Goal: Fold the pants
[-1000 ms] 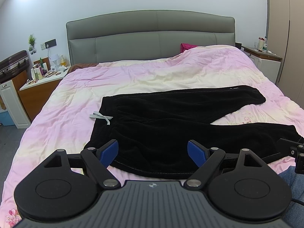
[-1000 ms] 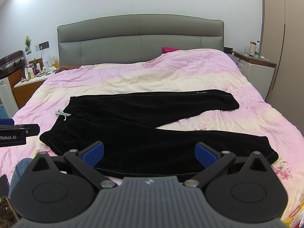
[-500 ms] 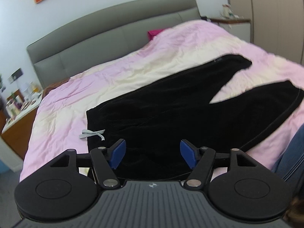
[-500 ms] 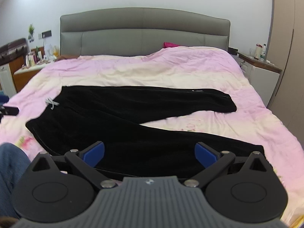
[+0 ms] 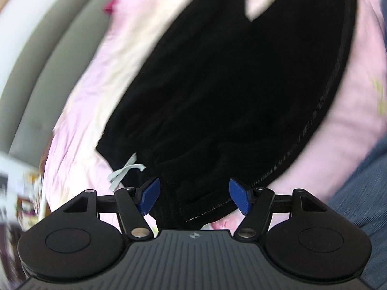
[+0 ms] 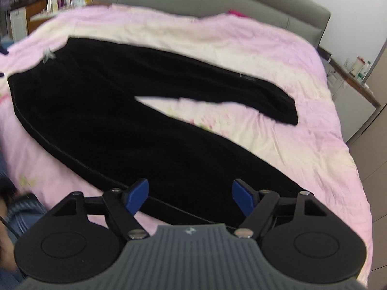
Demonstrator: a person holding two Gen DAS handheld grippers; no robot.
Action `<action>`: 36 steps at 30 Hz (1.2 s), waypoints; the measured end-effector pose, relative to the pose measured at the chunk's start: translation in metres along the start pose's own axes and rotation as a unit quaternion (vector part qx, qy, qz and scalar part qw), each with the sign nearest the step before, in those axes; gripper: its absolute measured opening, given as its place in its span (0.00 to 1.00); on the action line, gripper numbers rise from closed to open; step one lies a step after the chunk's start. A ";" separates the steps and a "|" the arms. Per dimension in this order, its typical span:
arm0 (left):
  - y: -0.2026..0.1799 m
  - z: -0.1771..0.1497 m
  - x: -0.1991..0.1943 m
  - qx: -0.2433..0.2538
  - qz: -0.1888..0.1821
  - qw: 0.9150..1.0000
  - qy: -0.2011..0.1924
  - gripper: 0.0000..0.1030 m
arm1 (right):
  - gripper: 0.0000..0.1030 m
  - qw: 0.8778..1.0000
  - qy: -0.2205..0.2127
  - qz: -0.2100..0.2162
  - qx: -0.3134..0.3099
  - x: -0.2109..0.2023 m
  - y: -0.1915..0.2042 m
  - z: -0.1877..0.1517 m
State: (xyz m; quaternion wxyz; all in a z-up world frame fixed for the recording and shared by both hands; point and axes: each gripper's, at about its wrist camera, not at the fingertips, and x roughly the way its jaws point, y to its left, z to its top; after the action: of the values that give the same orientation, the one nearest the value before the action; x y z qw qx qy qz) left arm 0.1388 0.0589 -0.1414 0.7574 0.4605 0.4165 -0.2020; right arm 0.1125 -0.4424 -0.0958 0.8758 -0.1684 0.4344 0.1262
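While spread flat on the bed (image 6: 314, 145), the black pants (image 6: 121, 120) are approached by two open, empty grippers.
Soft, limp fabric is judged; the waistband corner is faced by the left gripper (image 5: 194, 199), the near leg's hem by the right gripper (image 6: 189, 197).

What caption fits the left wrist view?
Open left hand-held gripper poised at the waistband of black pants by the drawstring, spread on a pink duvet.
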 end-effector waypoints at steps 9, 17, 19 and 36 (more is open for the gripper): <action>-0.040 0.002 0.066 0.163 -0.035 0.984 0.055 0.79 | 0.68 0.983 0.138 0.027 -0.122 0.060 -0.057 -0.037; -0.040 -0.009 0.092 0.139 -0.040 0.986 0.080 0.81 | 0.65 0.960 0.190 0.039 -0.204 0.119 -0.075 -0.064; -0.038 -0.013 0.090 0.122 -0.044 0.988 0.080 0.63 | 0.52 0.957 0.193 0.037 -0.213 0.130 -0.075 -0.069; 0.036 -0.004 0.001 -0.143 0.085 0.986 -0.010 0.14 | 0.00 0.969 0.082 -0.130 -0.193 0.067 -0.074 -0.017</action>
State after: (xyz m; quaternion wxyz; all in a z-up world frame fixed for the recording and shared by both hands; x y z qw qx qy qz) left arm 0.1627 0.0798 -0.1243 0.8336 0.3796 0.3932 -0.0798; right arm 0.1673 -0.5113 -0.1454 0.7969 -0.3990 0.4467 0.0782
